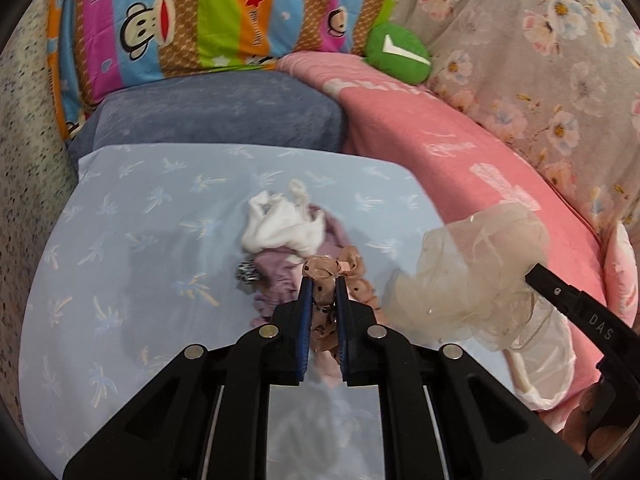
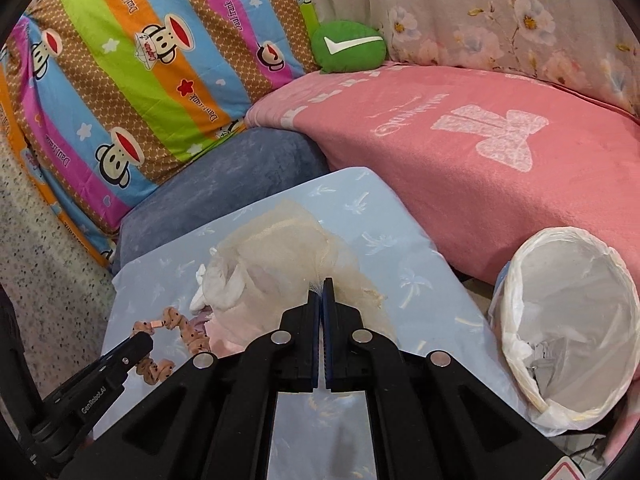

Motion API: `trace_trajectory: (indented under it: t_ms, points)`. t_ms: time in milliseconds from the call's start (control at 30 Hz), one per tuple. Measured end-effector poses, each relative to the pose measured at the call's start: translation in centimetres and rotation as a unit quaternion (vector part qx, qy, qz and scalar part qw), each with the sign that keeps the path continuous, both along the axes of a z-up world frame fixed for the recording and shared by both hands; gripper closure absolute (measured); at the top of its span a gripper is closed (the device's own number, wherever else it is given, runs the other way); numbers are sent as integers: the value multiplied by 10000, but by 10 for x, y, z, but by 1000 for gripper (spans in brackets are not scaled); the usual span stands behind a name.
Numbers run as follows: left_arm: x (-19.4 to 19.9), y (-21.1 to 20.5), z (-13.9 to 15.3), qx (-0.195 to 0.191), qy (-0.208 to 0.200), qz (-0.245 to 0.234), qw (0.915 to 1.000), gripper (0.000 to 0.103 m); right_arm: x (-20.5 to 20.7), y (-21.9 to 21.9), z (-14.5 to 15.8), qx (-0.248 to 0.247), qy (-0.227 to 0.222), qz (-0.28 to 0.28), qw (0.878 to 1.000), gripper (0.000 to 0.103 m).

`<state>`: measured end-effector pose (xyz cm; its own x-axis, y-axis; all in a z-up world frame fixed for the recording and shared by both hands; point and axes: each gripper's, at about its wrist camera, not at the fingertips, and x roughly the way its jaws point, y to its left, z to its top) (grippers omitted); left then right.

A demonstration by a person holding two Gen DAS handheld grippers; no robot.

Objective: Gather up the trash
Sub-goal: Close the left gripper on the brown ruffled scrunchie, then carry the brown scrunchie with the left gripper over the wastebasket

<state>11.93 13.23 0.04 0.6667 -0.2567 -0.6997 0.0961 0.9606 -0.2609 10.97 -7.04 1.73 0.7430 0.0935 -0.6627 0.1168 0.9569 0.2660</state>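
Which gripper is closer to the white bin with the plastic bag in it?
The right gripper. The white bag-lined bin sits just off its right side, while it holds a cream mesh scrunchie. The left gripper is further away on the other side, gripping a dotted peach scrunchie.

Both wrist views close, angled down; share blue pillow (image 1: 140, 208).

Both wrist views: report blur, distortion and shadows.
Left wrist view: fisheye bends the pink blanket edge, corners go black; the cream mesh and white cloth look smeared; soft shadow on the blue pillowcase. Right wrist view: same bending and dark corners; cream mesh hazy, bin liner bright but not blown out.
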Motion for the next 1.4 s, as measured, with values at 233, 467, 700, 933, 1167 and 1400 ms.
trace_trajectory:
  t_ms: [233, 467, 700, 933, 1167, 1400]
  points:
    - [-18, -42, 16, -49, -170, -508, 9986, 92, -38, -37, 18, -50, -218, -269, 9994, 102]
    - [-27, -93, 24, 59, -263, -989, 9947, 92, -64, -81, 28, -14, -354, -654, 9972, 102]
    - [-34, -142, 28, 153, -318, -1436, 9890, 92, -86, -131, 29, 62, -430, -1090, 9931, 102]
    - [-39, -193, 33, 222, -394, -1953, 9797, 91, -104, -177, 26, 113, -436, -1490, 9878, 102]
    - [-40, -241, 34, 286, -378, -2407, 9694, 90, -122, -213, 23, 144, -439, -1818, 9822, 102]
    - [-39, -270, 28, 282, -259, -2667, 9630, 85, -129, -238, 18, 171, -411, -2057, 9776, 102]
